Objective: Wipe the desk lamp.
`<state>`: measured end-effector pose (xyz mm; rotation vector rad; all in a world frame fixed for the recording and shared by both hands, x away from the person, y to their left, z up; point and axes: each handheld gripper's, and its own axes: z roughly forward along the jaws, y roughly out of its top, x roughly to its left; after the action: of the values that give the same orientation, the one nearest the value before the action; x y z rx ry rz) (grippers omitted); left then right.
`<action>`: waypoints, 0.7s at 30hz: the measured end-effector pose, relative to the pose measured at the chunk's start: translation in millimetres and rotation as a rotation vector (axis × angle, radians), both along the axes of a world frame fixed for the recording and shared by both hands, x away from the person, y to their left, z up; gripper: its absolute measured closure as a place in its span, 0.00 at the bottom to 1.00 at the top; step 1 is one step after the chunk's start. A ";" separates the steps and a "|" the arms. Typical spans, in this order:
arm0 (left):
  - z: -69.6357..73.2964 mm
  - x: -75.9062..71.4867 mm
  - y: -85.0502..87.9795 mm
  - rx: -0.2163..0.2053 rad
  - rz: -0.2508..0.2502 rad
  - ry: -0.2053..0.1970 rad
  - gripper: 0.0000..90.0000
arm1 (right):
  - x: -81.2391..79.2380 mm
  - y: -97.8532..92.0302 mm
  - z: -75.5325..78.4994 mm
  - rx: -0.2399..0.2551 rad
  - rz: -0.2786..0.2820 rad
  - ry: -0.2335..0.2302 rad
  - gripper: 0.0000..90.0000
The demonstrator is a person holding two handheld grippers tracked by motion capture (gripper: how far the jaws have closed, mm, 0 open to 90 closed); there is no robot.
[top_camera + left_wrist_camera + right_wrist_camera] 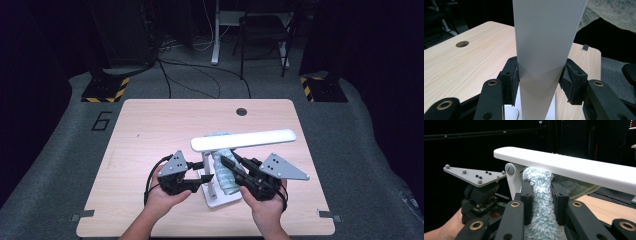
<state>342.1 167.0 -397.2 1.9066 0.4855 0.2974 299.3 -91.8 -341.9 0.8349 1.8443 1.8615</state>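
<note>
The left gripper (pixel 540 82) pinches the white desk lamp (pixel 243 140) steady. The right gripper (pixel 541 202) squeezes a fluffy blue cloth (pixel 541 205) against the lamp's arm. The wiping looks only partway done.

grey carpet (pixel 350 135), dark room

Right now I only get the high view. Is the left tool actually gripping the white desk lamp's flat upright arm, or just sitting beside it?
Observer: Gripping. In the left gripper view, the left tool has its pads pressed on both edges of the white flat upright arm.
Operator: And the right tool?
Observer: The right tool is shut on the pale blue fluffy cloth, which rises to the underside of the long white lamp head, next to the grey hinge.
</note>
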 end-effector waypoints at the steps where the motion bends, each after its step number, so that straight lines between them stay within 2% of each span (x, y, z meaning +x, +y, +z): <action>1: 0.4 -0.6 1.8 0.000 0.000 0.004 0.58 | 0.0 -0.4 -0.5 0.000 -0.003 0.004 0.84; 8: 0.4 -0.8 14.4 0.005 0.006 0.018 0.58 | 2.8 -2.6 -3.3 -0.002 -0.014 0.016 0.84; 9: 1.4 -0.2 15.8 0.016 0.005 0.012 0.58 | 2.9 -2.5 -3.5 -0.001 -0.015 0.017 0.84; 14: 3.1 -0.5 16.2 0.021 0.012 0.019 0.58 | 3.0 -3.7 -5.5 0.004 -0.021 0.021 0.84; 16: 4.9 -0.4 16.7 0.002 0.010 0.028 0.57 | 3.1 -5.5 -5.9 0.005 -0.024 0.022 0.84; 18: 8.8 0.7 17.9 -0.046 0.002 0.038 0.54 | 3.1 -7.0 -6.3 0.006 -0.027 0.025 0.84; 19: 12.2 1.6 18.6 -0.051 -0.006 0.039 0.53 | 3.1 -7.3 -6.4 0.005 -0.027 0.026 0.84; 21: 20.1 1.8 18.0 -0.048 -0.011 0.016 0.53 | 2.9 -7.5 -6.4 0.002 -0.027 0.024 0.84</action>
<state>343.8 184.9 -377.0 1.8659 0.4884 0.2615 302.2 -99.2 -348.3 0.8819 1.8371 1.8451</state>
